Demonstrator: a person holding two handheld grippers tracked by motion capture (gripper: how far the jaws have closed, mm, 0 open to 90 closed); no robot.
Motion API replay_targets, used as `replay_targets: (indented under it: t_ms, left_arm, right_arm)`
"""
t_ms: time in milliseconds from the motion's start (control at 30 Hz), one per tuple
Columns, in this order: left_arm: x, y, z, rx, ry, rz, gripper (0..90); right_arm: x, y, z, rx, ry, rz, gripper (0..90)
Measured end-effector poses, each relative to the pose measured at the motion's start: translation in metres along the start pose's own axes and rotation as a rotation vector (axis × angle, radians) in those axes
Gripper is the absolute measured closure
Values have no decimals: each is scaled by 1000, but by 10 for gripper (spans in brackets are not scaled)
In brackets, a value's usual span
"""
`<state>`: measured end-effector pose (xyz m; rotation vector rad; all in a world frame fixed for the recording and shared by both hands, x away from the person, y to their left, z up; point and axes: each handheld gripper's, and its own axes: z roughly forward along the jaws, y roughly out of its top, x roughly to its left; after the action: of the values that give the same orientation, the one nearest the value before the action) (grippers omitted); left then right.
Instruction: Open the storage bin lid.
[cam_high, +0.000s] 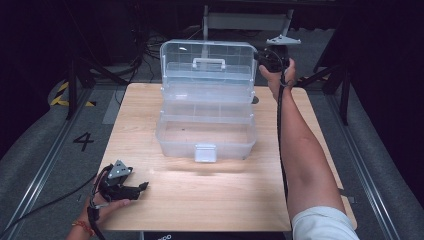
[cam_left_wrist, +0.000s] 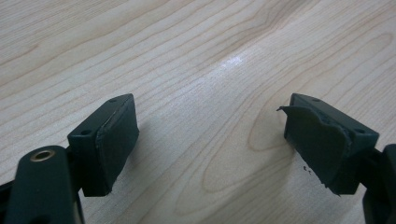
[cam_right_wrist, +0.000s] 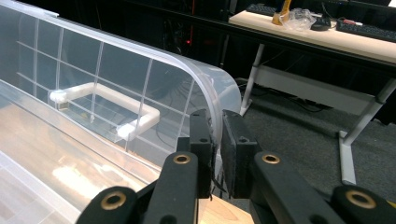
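Observation:
A clear plastic storage box (cam_high: 205, 132) stands open in the middle of the wooden table, its trays stepped back and its lid (cam_high: 207, 60) raised upright at the far side. A white handle (cam_high: 209, 62) sits on the lid. My right gripper (cam_high: 260, 56) is shut on the lid's right edge (cam_right_wrist: 215, 119), its two pads pinching the thin plastic rim between them. My left gripper (cam_high: 144, 186) rests near the table's front left corner. Its jaws stand open over bare wood (cam_left_wrist: 205, 121) with nothing between them.
A white latch (cam_high: 205, 153) hangs at the box's front wall. Past the far edge of the table (cam_high: 200, 200) are desk legs, cables and a dark floor. A second desk (cam_right_wrist: 322, 35) with clutter stands behind the lid.

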<state>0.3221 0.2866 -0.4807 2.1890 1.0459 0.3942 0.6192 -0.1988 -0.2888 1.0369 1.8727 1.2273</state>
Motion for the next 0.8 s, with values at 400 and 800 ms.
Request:
replay_targets:
  t_ms: [400,800]
  left_arm:
    - [1,0,0,1,-1,9,176]
    - [0,0,0,2,-5,5,177]
  right_arm:
    - [-1,1,10,19,-25,8,839]
    - [-3,0,20,36,-31,10,836]
